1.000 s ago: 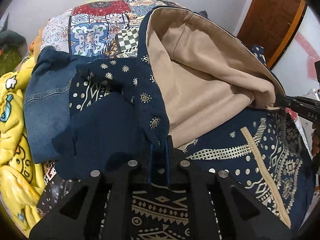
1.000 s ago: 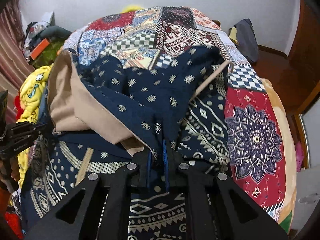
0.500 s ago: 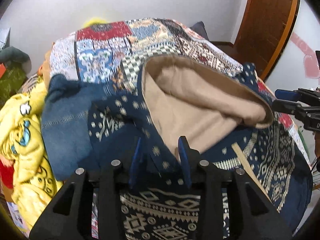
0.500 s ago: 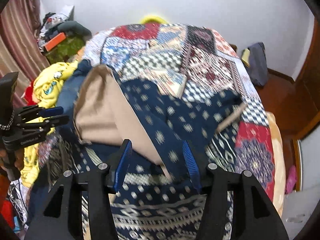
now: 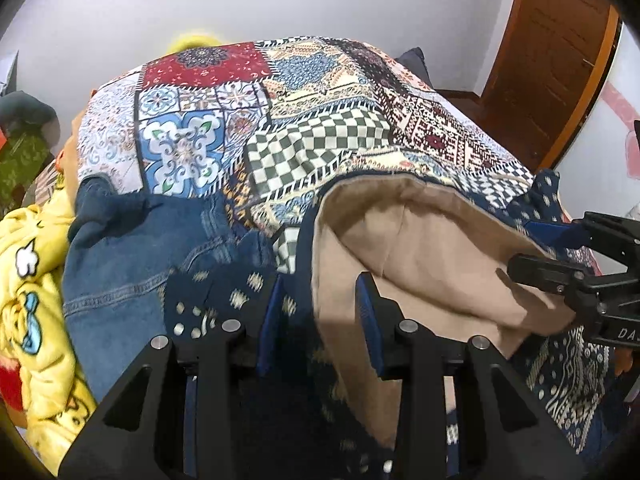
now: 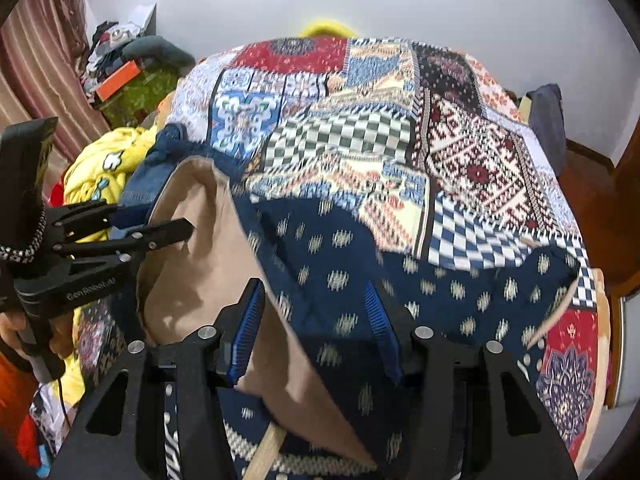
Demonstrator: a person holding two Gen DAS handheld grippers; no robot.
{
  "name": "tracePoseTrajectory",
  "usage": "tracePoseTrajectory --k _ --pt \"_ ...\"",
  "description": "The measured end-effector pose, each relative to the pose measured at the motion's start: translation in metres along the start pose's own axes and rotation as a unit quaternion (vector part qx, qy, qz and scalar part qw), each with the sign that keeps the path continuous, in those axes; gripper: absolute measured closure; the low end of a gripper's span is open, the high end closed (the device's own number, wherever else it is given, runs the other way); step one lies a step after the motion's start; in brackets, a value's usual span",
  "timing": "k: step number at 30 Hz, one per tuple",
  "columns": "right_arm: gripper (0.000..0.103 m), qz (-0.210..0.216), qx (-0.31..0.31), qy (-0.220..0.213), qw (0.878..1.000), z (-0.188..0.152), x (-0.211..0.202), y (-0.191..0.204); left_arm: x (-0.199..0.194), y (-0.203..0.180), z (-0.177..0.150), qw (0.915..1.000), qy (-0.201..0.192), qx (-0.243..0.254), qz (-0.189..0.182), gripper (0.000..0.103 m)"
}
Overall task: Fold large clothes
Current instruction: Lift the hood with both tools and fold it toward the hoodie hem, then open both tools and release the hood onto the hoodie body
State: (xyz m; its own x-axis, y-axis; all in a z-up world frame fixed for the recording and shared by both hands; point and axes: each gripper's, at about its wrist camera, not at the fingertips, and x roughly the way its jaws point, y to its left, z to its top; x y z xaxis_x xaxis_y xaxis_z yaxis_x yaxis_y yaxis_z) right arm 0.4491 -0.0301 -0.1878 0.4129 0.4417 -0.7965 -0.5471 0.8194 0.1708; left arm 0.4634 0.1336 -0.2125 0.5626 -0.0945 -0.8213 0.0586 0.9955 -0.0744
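Navy garment (tan lining up), bedspread beyond

Left claw and right claw were black, angular, with triangular cutouts, silver screw heads and ribbed blue pads. White lettering ran along the left claw's side; a speckled cord looped its black handle. Orange sleeve below.
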Motion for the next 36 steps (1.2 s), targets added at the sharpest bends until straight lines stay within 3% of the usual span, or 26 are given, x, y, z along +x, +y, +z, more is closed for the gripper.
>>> tracePoseTrajectory --k 2,4,6,8,12,17,23,34,36 --pt "0.073 0.006 -0.001 -0.002 1.0 0.002 0.003 0.0 0.004 -0.002 0.005 1.0 -0.002 0.001 -0.005 0.067" --pt "0.085 0.014 -0.004 0.009 1.0 0.004 0.008 0.0 0.008 -0.004 0.009 1.0 -0.002 0.004 -0.008 0.079" --pt "0.092 0.016 -0.008 0.022 1.0 0.005 0.014 0.002 0.009 -0.007 0.011 0.9999 0.001 0.008 -0.008 0.098" --pt "0.096 0.011 -0.007 0.023 1.0 0.004 0.013 0.003 0.001 -0.012 0.011 0.9998 -0.009 0.017 -0.009 0.098" --pt "0.097 0.022 0.008 0.004 1.0 0.001 -0.006 0.001 -0.034 -0.025 0.006 0.998 -0.034 0.03 -0.044 0.099" --pt "0.097 0.02 0.011 -0.031 0.999 -0.007 -0.06 0.003 -0.087 -0.049 -0.004 0.9929 -0.064 0.065 -0.076 0.099" --pt "0.097 0.025 0.011 -0.021 0.999 -0.03 -0.112 0.014 -0.13 -0.071 -0.032 0.9879 -0.068 0.091 -0.106 0.099" --pt "0.097 0.064 0.028 0.022 0.997 -0.098 -0.133 0.026 -0.127 -0.083 -0.104 0.9882 0.022 0.097 -0.117 0.098" --pt "0.093 0.075 0.032 0.031 0.996 -0.106 -0.134 0.027 -0.13 -0.083 -0.112 0.9878 0.03 0.095 -0.12 0.097"
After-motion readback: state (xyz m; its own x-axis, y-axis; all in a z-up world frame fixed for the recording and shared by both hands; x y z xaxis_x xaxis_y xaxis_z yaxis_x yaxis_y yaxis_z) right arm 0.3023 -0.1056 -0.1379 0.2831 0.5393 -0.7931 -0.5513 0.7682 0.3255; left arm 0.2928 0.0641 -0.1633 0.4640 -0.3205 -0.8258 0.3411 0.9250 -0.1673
